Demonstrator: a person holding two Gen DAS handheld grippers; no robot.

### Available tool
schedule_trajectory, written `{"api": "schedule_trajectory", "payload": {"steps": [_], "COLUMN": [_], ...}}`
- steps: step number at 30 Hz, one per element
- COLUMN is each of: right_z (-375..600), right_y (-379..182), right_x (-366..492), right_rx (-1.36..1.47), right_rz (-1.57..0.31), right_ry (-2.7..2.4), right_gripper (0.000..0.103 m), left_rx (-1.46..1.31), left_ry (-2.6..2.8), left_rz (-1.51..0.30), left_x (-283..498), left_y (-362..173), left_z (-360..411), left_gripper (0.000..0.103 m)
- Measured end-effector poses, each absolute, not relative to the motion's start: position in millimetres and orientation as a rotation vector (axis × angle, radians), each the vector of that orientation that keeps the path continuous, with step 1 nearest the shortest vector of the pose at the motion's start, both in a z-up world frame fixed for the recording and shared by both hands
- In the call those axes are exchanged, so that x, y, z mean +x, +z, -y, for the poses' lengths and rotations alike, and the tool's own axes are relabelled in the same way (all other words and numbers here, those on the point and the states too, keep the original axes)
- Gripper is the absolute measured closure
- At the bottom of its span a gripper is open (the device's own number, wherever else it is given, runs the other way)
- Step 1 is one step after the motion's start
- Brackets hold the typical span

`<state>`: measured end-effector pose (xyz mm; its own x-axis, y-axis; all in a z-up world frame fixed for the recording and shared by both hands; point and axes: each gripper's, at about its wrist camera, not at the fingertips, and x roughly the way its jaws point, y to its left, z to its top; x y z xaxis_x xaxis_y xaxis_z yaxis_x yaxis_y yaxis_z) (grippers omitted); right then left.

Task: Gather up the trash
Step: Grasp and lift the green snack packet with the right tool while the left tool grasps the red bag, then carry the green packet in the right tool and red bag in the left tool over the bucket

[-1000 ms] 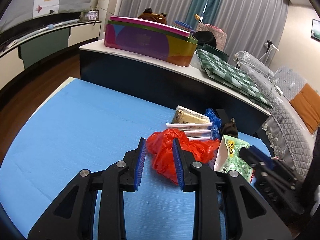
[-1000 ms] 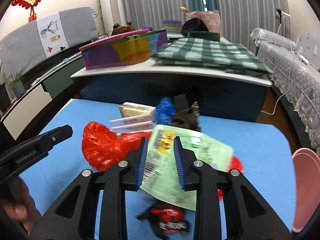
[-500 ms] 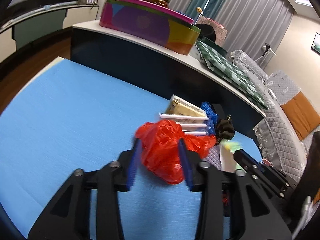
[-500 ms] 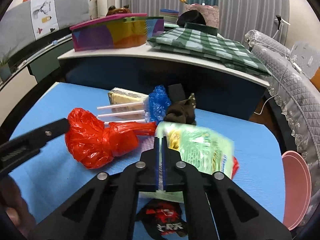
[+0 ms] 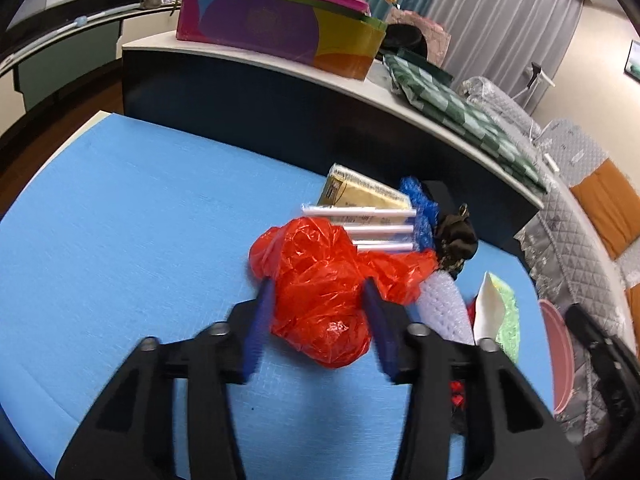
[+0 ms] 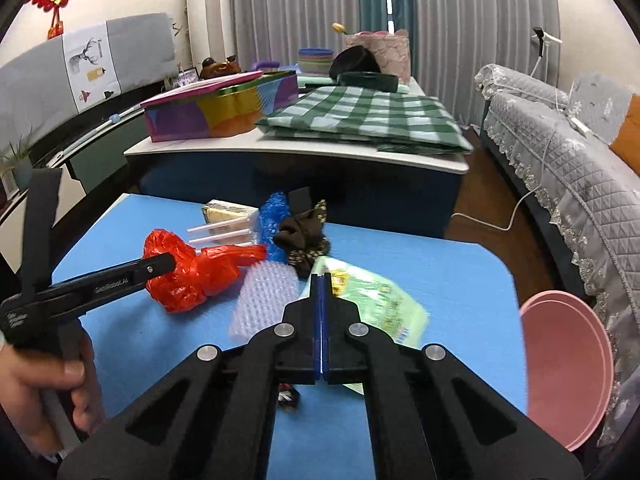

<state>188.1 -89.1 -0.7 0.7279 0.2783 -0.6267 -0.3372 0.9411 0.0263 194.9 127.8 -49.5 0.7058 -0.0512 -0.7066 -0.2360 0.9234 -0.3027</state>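
A crumpled red plastic bag (image 5: 320, 300) (image 6: 188, 280) lies on the blue table (image 5: 120, 220). My left gripper (image 5: 317, 282) straddles it, jaws closing, both pads against the bag's sides. A person's hand (image 6: 40, 380) holds that tool. My right gripper (image 6: 321, 276) is shut on the edge of a green snack packet (image 6: 372, 300) (image 5: 506, 320), which hangs blurred above the table. Clear bubble wrap (image 6: 264, 296) lies between the bag and the packet.
Behind the bag lie white straws (image 5: 376, 224), a yellow packet (image 5: 360, 194), blue wrap (image 5: 420, 200) and a dark brown cloth (image 5: 456, 236). A pink bowl (image 6: 568, 360) sits off the table's right edge. A red-black wrapper (image 6: 288, 396) lies under my right gripper. A dark counter stands beyond.
The right gripper closed on the green packet and lifted it right, baring the bubble wrap. The left gripper opened wider and moved forward and down around the red bag.
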Motion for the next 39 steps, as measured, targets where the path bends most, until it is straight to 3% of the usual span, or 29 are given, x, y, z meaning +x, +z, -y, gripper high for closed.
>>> {"api": "schedule_trajectory", "payload": {"steps": [3,8,10,12,18,24,28,39], "right_z": [97,93,88,80,55,43,42,79], "right_y": [1,-4,-9,-14,-31,-42,-41,17], "right_x": [185,196,200,207,228,237,234,186], "right_rx": [-0.077,-0.057,-0.059,-0.057,-0.128,-0.183,-0.204,-0.184], "right_rz": [-0.687,-0.733,-0.749,-0.761,-0.816,-0.874,-0.890,-0.749], "right_ry": [0.349,0.352,0.344,0.333,0.273,0.223,0.200,0.209], "right_gripper": [0.102,0.097,0.084,0.079,0.077,0.079,0.099,0.102], "left_rx": [-0.372,-0.309,-0.298,-0.304,-0.328,-0.341,-0.345,-0.344], "left_ry": [0.112,0.145,0.163,0.173,0.181,0.166,0.153,0.112], "left_rz": [-0.786,-0.747,-0.742,-0.740,-0.718,-0.701,-0.693,-0.665], "left_x": [191,176,171,167,156,154,152,140], "left_y": [-44,-25,-20,-18,-9,-3,1,14], "left_z": [-125,-119,-122,-128,-144,-146,-145,-133], "left_gripper": [0.069,0.070,0.070,0.070,0.070,0.070,0.070,0.070]}}
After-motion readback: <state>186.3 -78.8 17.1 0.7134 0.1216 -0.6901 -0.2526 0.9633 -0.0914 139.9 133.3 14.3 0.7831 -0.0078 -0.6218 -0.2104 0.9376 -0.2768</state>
